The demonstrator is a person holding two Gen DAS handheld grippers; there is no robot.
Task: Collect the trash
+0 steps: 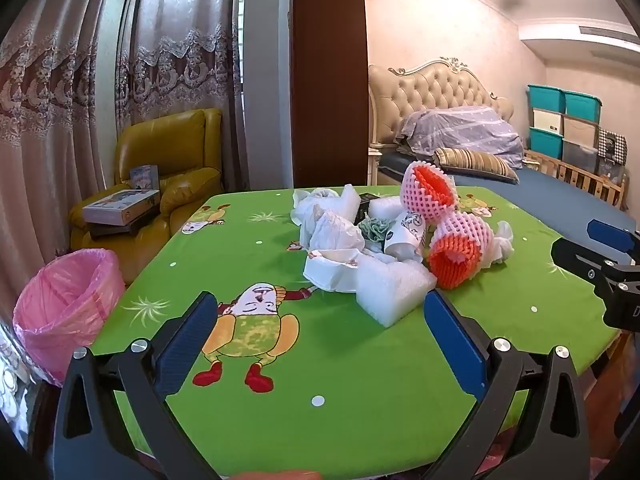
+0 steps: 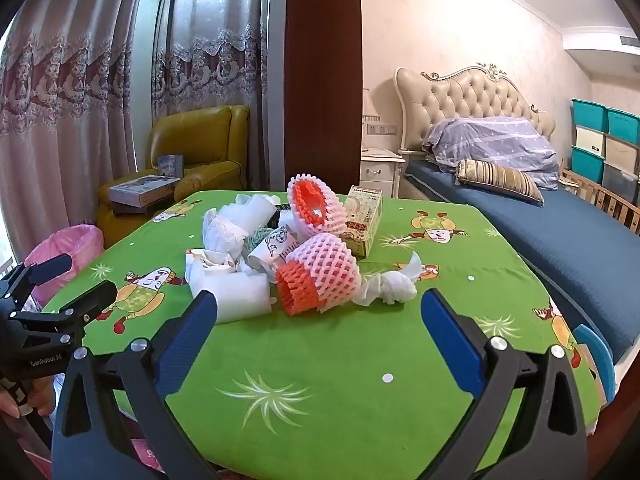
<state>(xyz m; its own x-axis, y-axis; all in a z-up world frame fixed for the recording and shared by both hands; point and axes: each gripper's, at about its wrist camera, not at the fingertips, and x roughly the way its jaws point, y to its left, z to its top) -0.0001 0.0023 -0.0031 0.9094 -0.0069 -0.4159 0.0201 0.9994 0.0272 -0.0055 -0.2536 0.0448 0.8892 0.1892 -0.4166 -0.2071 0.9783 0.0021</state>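
A pile of trash lies on the green cartoon tablecloth [image 1: 340, 360]: two pink-and-orange foam fruit nets [image 1: 456, 252] [image 2: 316, 276], white foam pieces [image 1: 392, 292] [image 2: 236, 292], crumpled white tissue [image 2: 388, 288], a paper cup [image 1: 408, 232] [image 2: 276, 248], white plastic bags [image 1: 332, 220] and a small yellow carton [image 2: 362, 220]. My left gripper [image 1: 320, 304] is open and empty above the near table edge, short of the pile. My right gripper [image 2: 320, 304] is open and empty, facing the nearer net. A bin with a pink liner [image 1: 68, 308] [image 2: 68, 248] stands left of the table.
A yellow armchair [image 1: 176, 168] with boxes stands behind the bin, by the curtains. A bed [image 2: 540, 216] runs along the table's right side. A brown wooden panel [image 1: 328, 72] rises behind the table. Stacked storage boxes [image 1: 568, 124] stand at far right.
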